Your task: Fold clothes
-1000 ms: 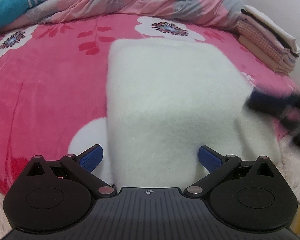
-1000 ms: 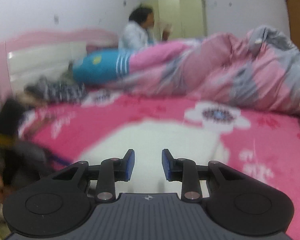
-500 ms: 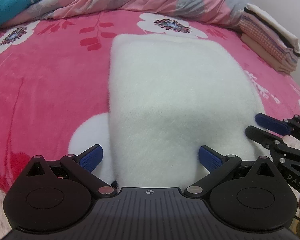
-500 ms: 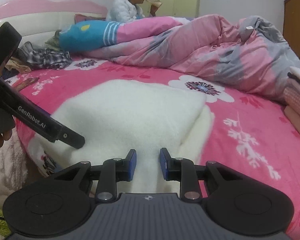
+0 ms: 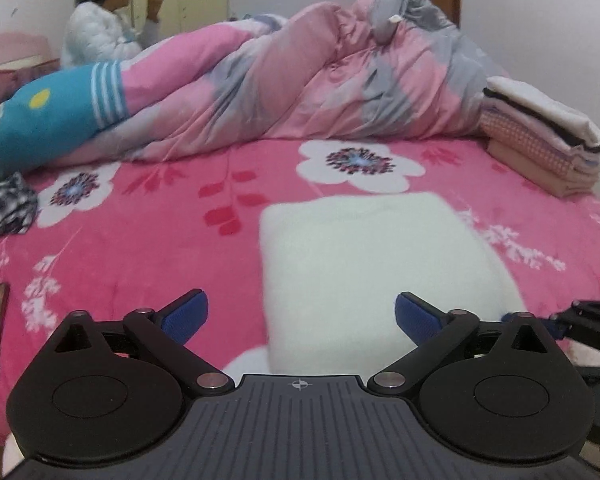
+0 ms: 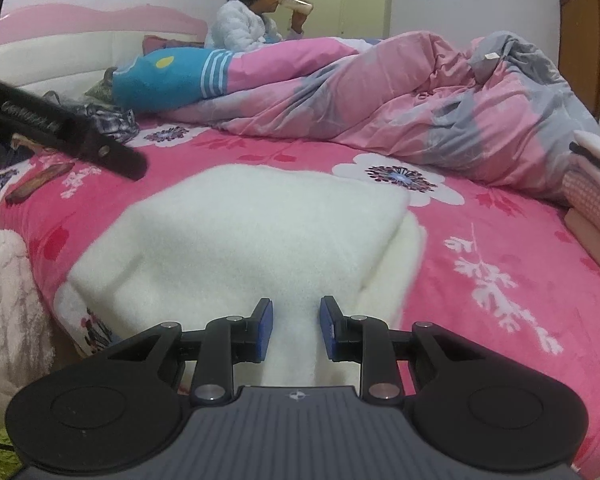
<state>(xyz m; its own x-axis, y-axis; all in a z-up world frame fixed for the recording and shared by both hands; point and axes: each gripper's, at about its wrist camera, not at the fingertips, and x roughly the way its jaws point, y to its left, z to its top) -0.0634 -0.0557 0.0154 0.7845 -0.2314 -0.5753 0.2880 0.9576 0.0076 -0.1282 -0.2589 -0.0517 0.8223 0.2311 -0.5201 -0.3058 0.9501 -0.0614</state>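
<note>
A fluffy white fleece garment (image 5: 372, 264) lies folded into a thick block on the pink flowered bed cover (image 5: 140, 248), close to the near edge of the bed. A second layer of the same white fleece sticks out from under it on the right side and along the near edge.

The left tongs (image 5: 302, 314) hang above the near end of the white block. Their blue pads are wide apart and nothing is between them. The right tongs (image 6: 296, 330) are low over the near right part of the garment. Their pads stand a little way apart, with white fleece showing in the gap, but I don't think they are pinching it.

So it looks like one fold is done and the hands are getting ready for the next one. I think the next move is to grab the near edge, or the loose layer that sticks out, and bring it over so the bundle gets smaller and neater. The fleece is thick and soft, so the tongs will need a deep bite.

At the far right a stack of folded cloths (image 5: 540, 136) waits. A rumpled pink and grey quilt (image 5: 320, 76) lies far back, and a person in a pale puffy jacket (image 6: 244, 26) sits behind it, drinking.
</note>
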